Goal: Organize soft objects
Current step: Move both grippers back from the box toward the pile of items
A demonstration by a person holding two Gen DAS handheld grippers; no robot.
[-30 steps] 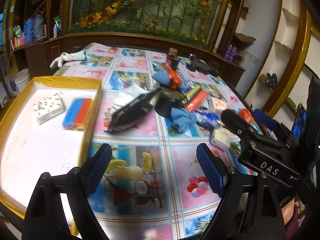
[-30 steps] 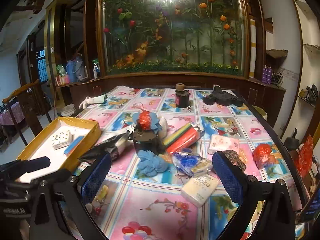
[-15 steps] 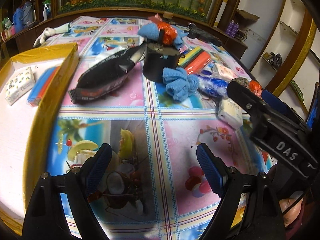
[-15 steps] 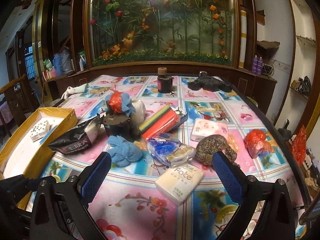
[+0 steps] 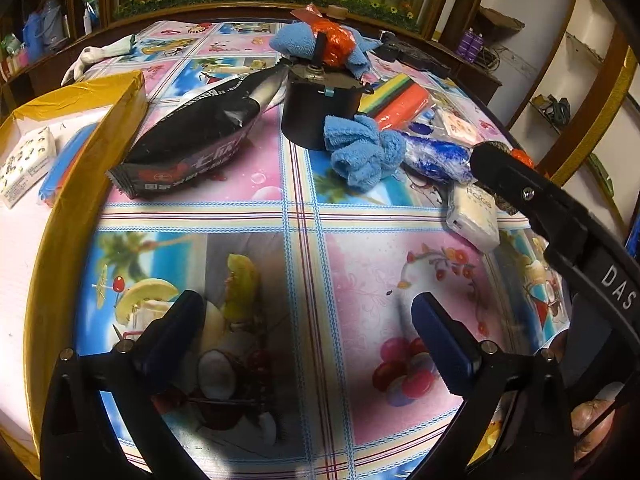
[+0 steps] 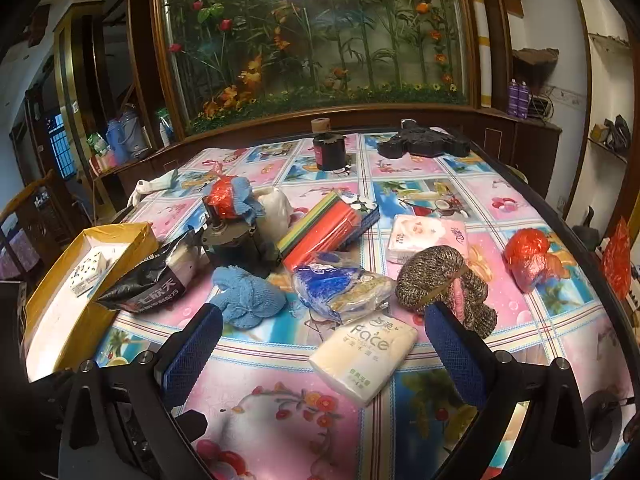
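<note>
**Approach to the next soft thing, both grippers empty**

Box [image 5: 120,116] with the yellow rim lies at the far left of the table, and it already holds a patterned tissue pack [image 5: 24,164] and a flat blue and red pack [image 5: 60,160]. So the step in hand seems to be the reach for one more soft thing, with nothing gripped yet.

The left gripper [image 5: 308,328] hangs low over bare tablecloth [image 5: 348,260] with its fingers spread wide and nothing between them. Beyond it, well apart from the fingertips, lie the black snack bag [image 5: 192,144] and then the blue towel [image 5: 360,152], which touches the dark pot [image 5: 320,112].

The right gripper [image 6: 324,340] also has its fingers spread wide. The white Face tissue pack [image 6: 364,354] lies on the table between the two pads and a little ahead of them (it is the nearest thing, so probably the target). Just beyond are the blue wrapped packet [image 6: 340,288] and the brown knitted item [image 6: 444,280].

The next move probably calls for the right gripper to go down and forward until the pads stand on both sides of the tissue pack, then to close gently, because such a pack gives under pressure.
</note>
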